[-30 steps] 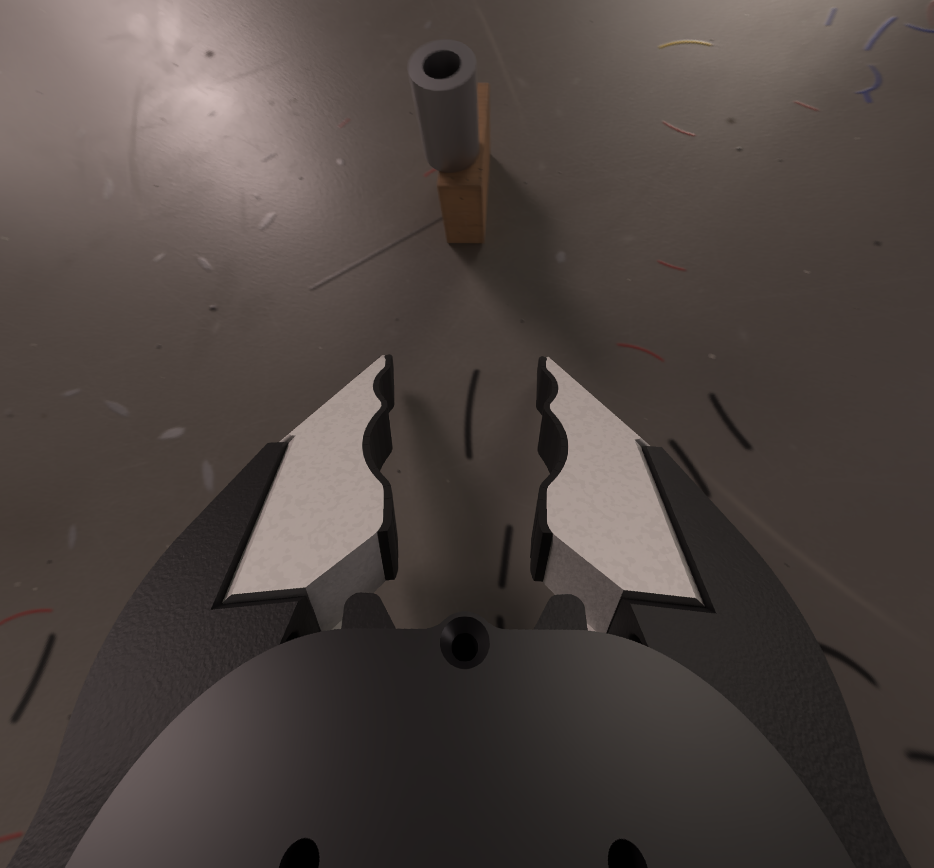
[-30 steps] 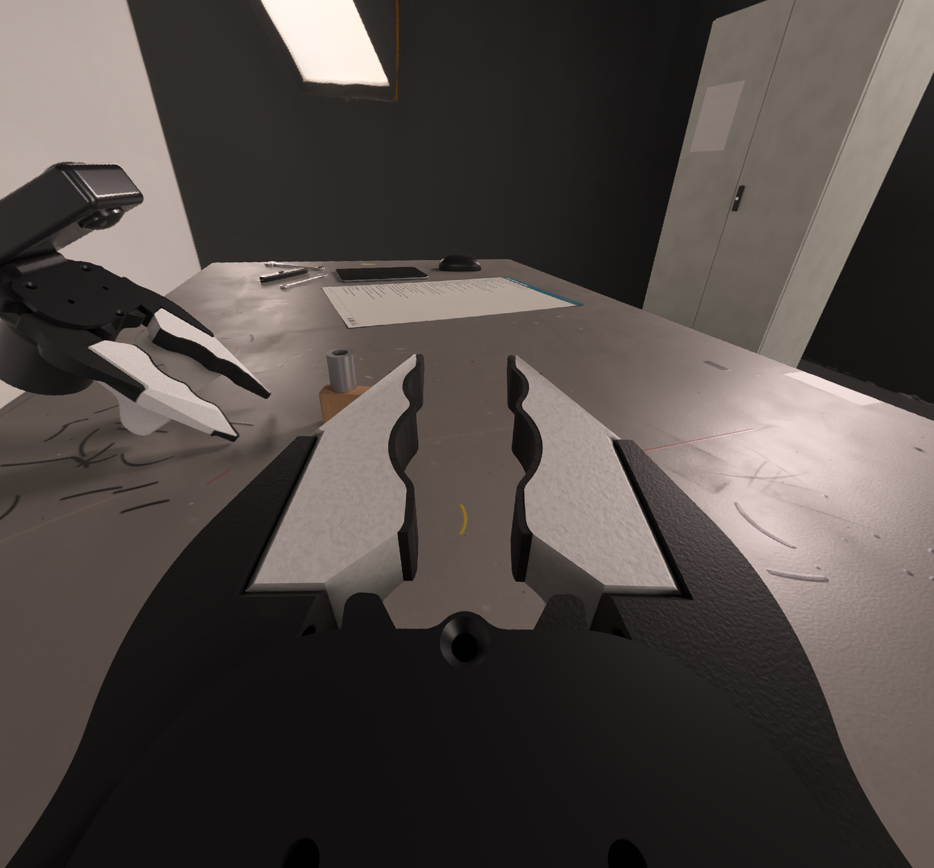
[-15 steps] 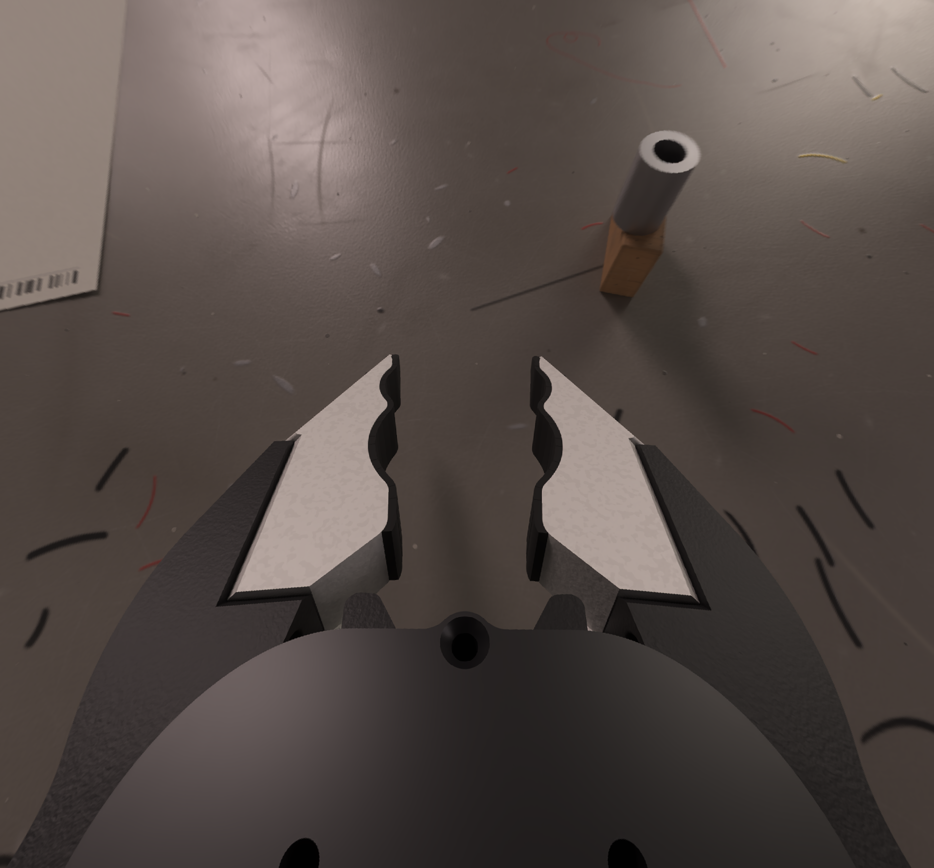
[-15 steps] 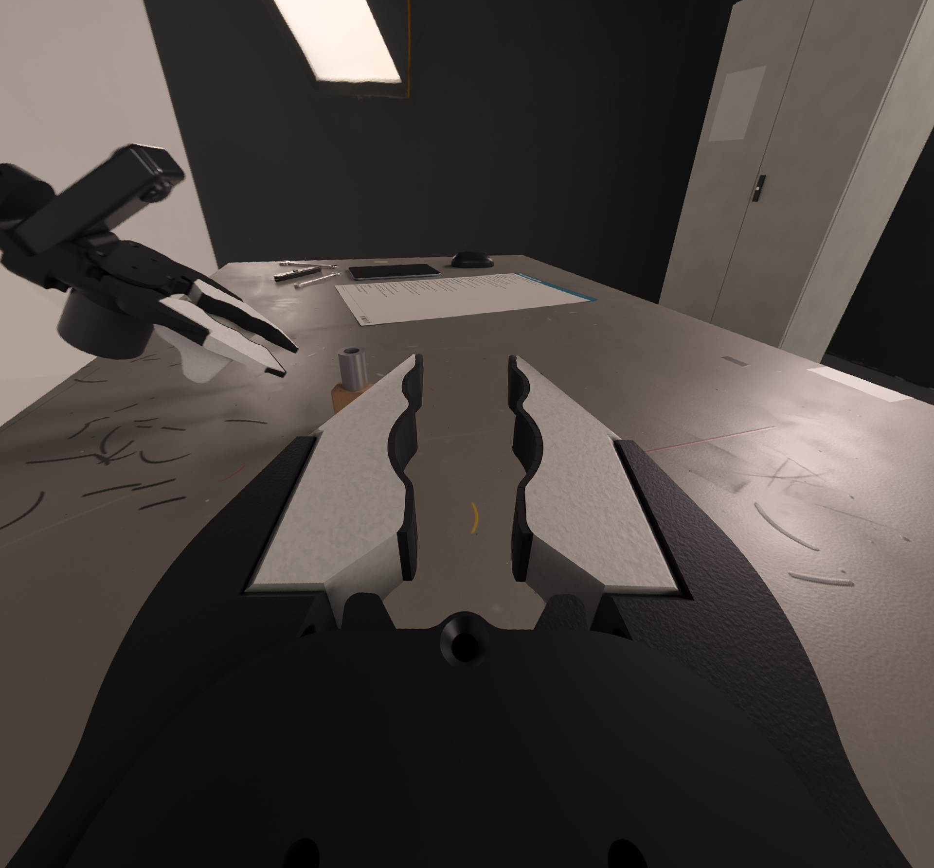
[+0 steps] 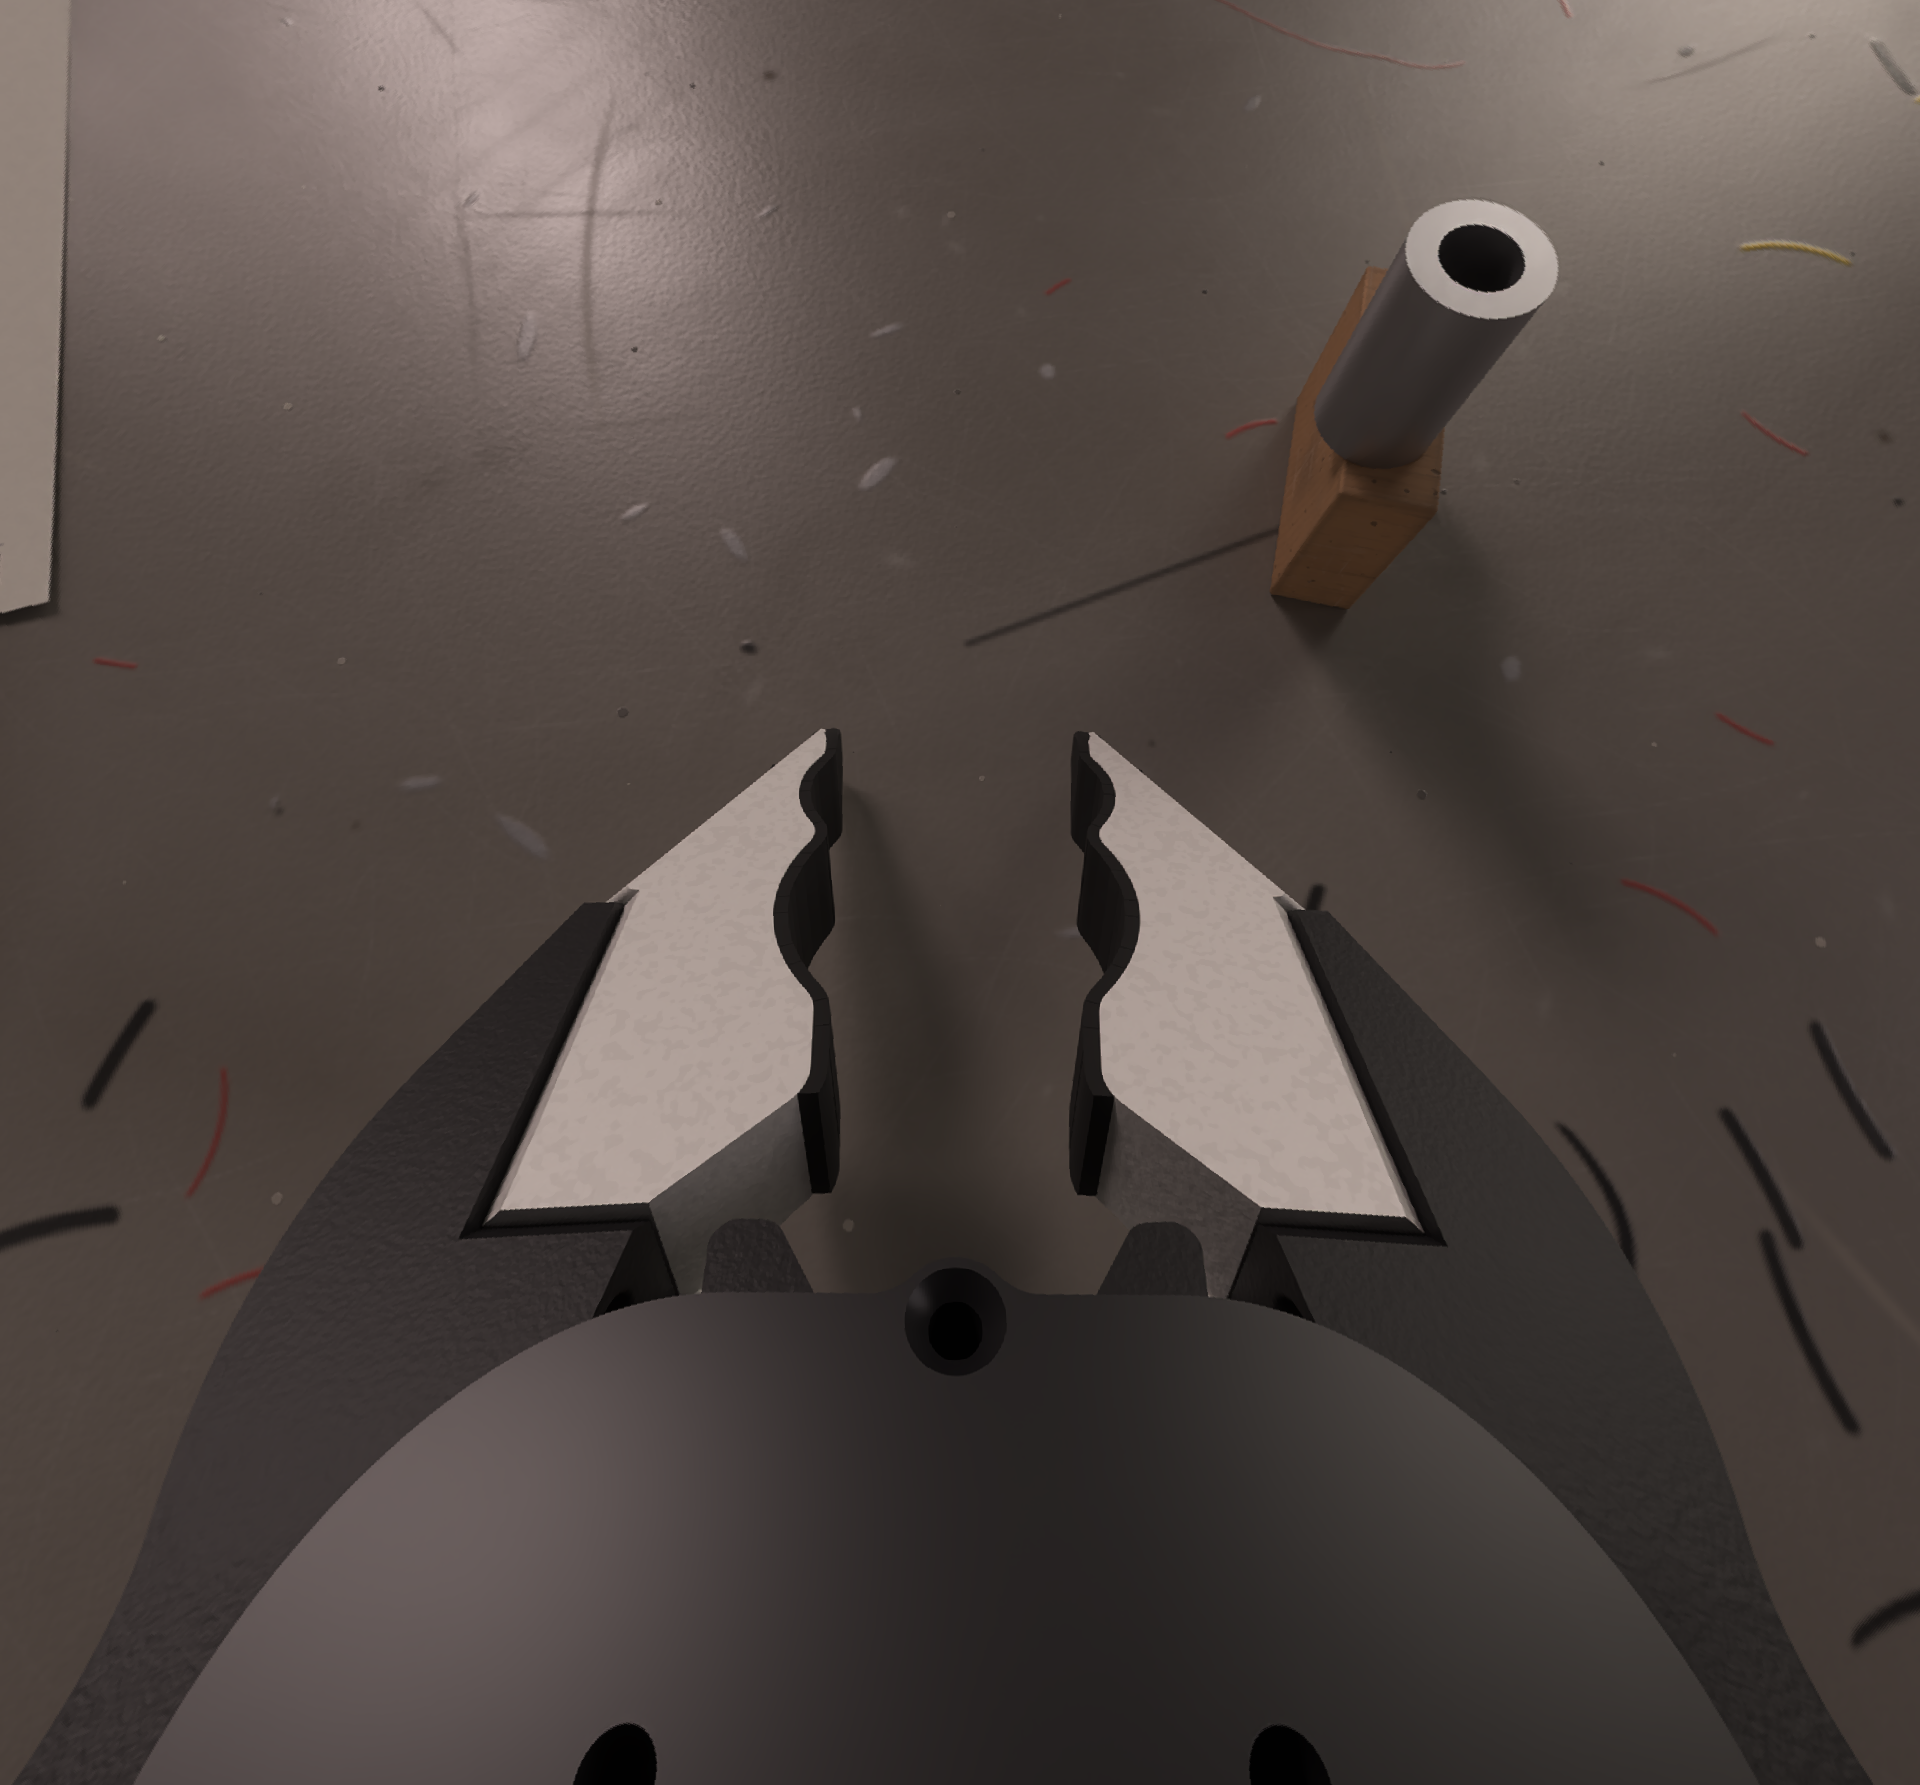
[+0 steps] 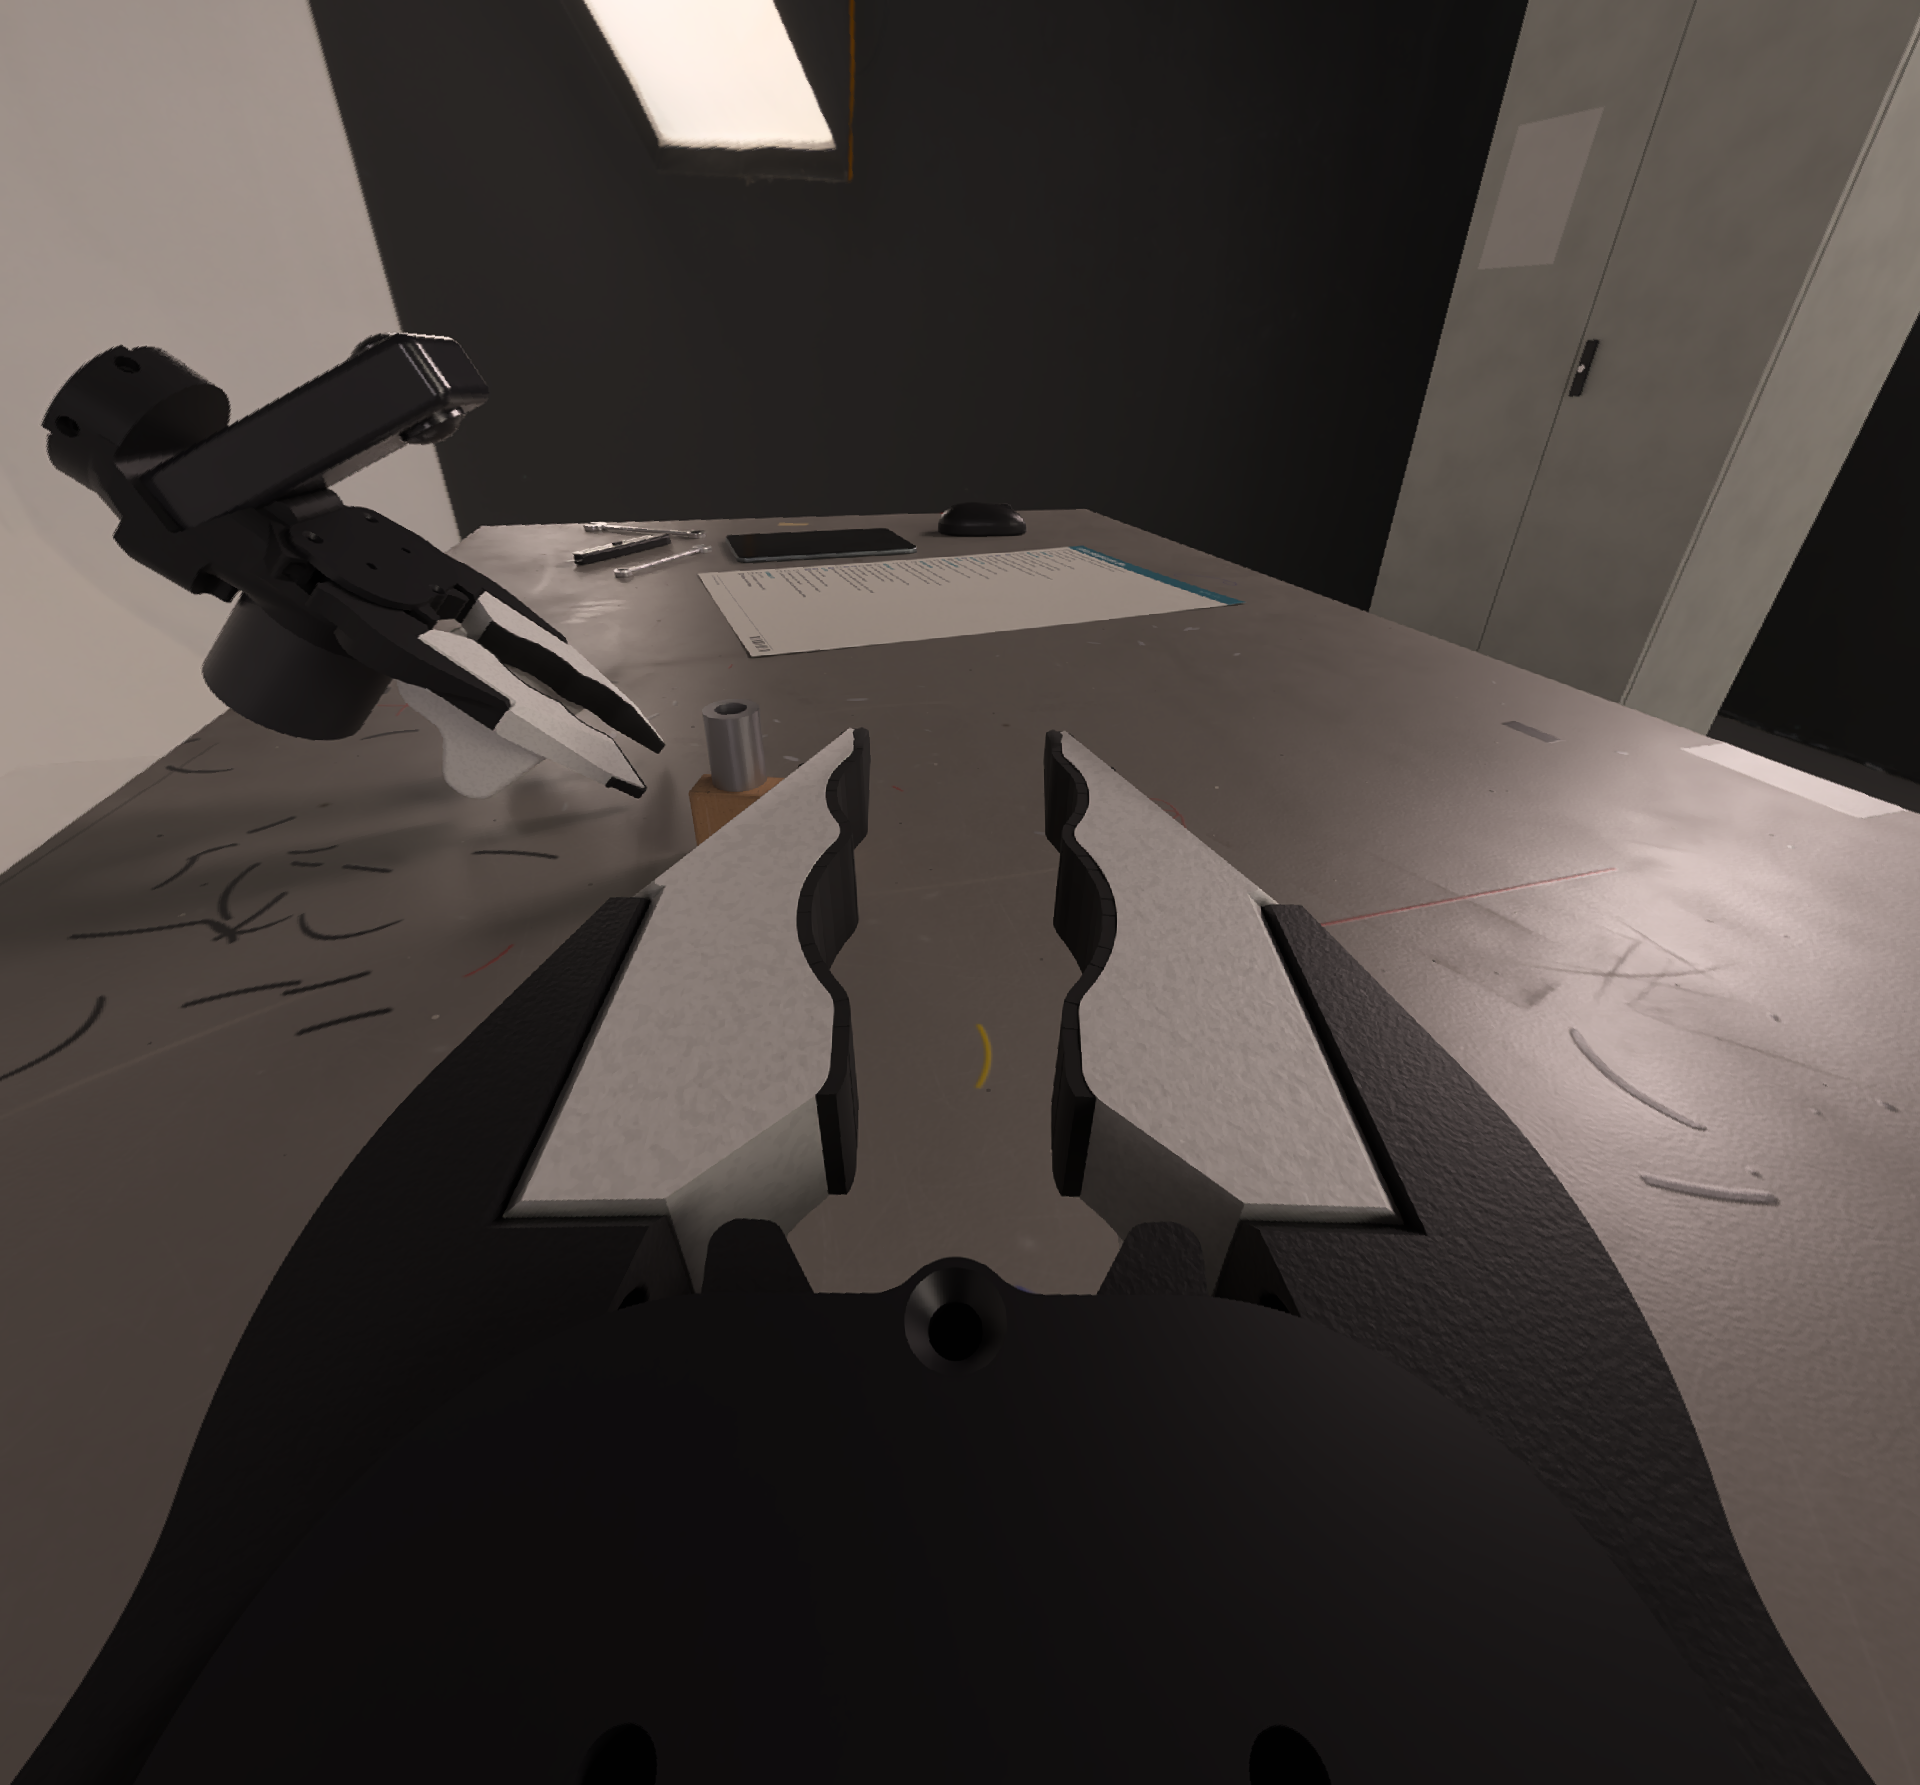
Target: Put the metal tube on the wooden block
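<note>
Across the grey table [image 6: 1455, 800], scuffed with pen marks, wide bare surface spreads on every side of the task's things. At the far edge lie a paper sheet [image 6: 966, 592], a dark tablet [image 6: 821, 543], a mouse [image 6: 980, 520] and 2 wrenches [image 6: 634, 553], well apart from the work. A grey cabinet [image 6: 1662, 385] stands beyond the right edge. Both tools are empty: the right gripper [image 6: 956, 748] has its jaws parted over bare table, and the left gripper [image 5: 956, 748] hangs above the table with jaws spread, tips near the tube but apart from it. The wooden block [image 5: 1351, 520] stands on the table, and the metal tube [image 5: 1423, 353] stands upright on its top, hollow end upward.
</note>
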Controlling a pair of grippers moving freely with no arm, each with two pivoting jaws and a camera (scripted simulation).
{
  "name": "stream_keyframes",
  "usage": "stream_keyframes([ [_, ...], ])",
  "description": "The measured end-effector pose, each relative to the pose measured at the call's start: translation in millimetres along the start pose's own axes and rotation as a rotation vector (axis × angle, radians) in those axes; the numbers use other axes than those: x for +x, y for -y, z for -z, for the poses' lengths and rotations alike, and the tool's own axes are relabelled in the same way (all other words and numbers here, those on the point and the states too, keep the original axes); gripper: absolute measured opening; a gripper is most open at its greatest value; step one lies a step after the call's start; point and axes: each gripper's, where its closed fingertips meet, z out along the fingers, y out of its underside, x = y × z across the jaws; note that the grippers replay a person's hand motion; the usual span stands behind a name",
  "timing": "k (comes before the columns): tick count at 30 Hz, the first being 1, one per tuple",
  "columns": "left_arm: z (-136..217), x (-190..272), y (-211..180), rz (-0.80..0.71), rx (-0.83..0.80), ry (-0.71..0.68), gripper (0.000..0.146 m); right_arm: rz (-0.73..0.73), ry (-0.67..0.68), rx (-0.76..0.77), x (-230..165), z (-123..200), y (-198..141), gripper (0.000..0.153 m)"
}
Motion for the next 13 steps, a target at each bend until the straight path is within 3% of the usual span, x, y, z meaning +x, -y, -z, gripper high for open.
stream_keyframes([
  [13,8.6,0.9,9.2,-0.178,0.107,0.09,0.033,-0.011,0.017,-0.012,-2.2,-1.2,-2.8,0.033],
])
